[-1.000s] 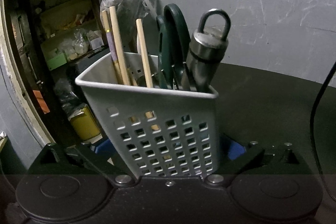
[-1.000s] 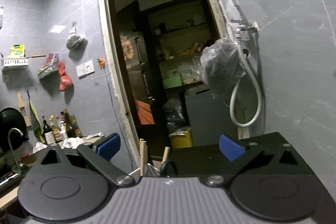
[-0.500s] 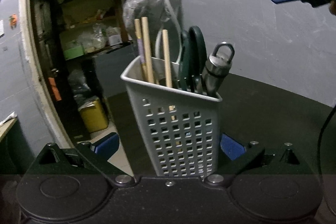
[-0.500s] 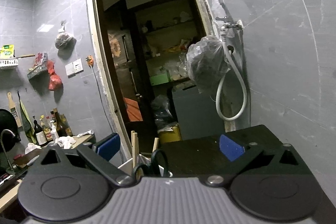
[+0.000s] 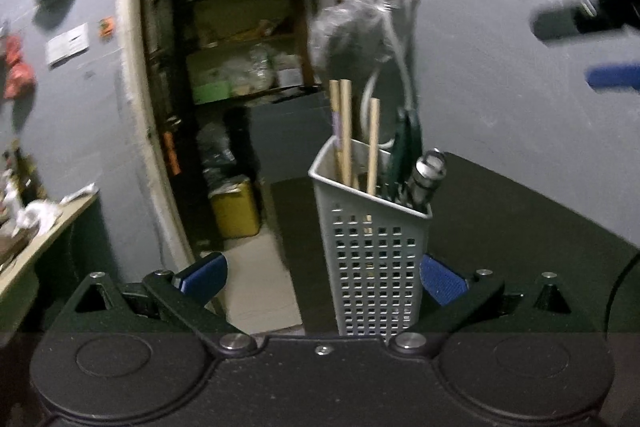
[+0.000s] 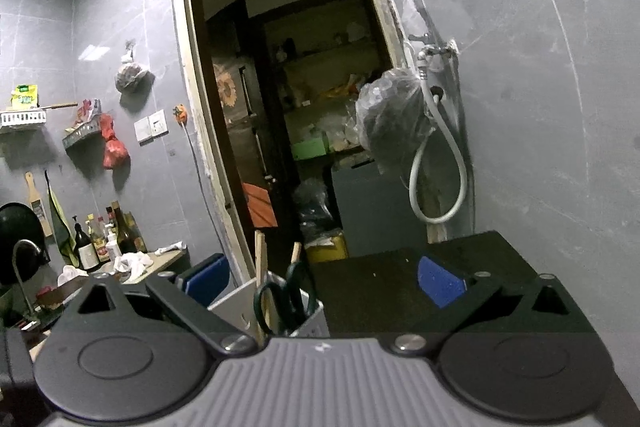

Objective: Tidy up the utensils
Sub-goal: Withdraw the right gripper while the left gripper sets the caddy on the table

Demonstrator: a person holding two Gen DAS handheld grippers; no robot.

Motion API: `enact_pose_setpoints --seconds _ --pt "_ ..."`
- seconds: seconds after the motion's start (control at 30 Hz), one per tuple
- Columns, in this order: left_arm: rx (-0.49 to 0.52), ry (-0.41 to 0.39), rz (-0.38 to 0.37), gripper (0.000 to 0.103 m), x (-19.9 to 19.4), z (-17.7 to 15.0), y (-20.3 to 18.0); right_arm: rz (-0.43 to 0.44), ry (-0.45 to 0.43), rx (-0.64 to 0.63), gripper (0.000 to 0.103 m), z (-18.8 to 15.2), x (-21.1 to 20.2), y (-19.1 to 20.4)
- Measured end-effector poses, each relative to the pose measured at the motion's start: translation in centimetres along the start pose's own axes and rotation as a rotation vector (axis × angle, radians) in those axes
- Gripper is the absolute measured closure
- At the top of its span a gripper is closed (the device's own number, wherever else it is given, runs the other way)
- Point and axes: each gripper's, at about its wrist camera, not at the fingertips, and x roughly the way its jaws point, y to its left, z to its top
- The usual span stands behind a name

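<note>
Grey perforated caddy upright on dark counter, just ahead of left gripper, jaws wide, empty. Right gripper above, likewise spread, nothing held. Loaded: three chopsticks, one green scissors, one steel tool. Apparently near complete; loose utensils not visible.

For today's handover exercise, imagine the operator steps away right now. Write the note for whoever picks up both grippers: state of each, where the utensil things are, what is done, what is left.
Left gripper: open, empty; its right pad sits next to the holder.
Right gripper: open, empty, raised above the holder.
Grey perforated holder: upright on the dark countertop, near its edge.
Done: wooden chopsticks, green-handled scissors and a metal tool with a ring end stand in the holder.
Left: no loose utensils show in either view; look around before finishing.
</note>
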Motion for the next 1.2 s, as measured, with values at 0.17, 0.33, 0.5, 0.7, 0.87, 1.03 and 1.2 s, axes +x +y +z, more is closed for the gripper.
enact_pose_setpoints --seconds 0.17,0.33,0.5,0.7,0.87,1.03,1.2 --pt "-0.079 0.008 0.044 0.001 -2.6 0.2 0.3 -0.015 0.035 0.011 0.000 -0.9 -1.5 -0.4" --pt "-0.114 0.018 0.090 0.001 -4.7 -0.1 0.1 -0.019 0.064 0.026 0.000 -1.5 -2.6 -1.1" --pt "-0.125 0.058 0.136 0.001 -6.2 -0.2 0.0 -0.065 0.094 0.014 0.000 -1.9 -3.6 -0.9" --pt "-0.127 0.086 0.160 0.001 -8.2 -0.2 0.3 -0.089 0.145 0.057 0.000 -2.9 -4.3 -1.1" --pt "-0.128 0.085 0.167 0.001 -9.2 0.0 0.7 -0.108 0.172 0.085 0.000 -3.5 -4.8 -1.1" --pt "-0.133 0.087 0.169 0.001 -9.8 0.0 1.4 -0.119 0.180 0.095 0.000 -3.8 -4.9 -0.6" --pt "-0.146 0.090 0.162 0.001 -10.1 -0.2 2.8 -0.135 0.198 0.091 0.000 -4.3 -4.4 0.2"
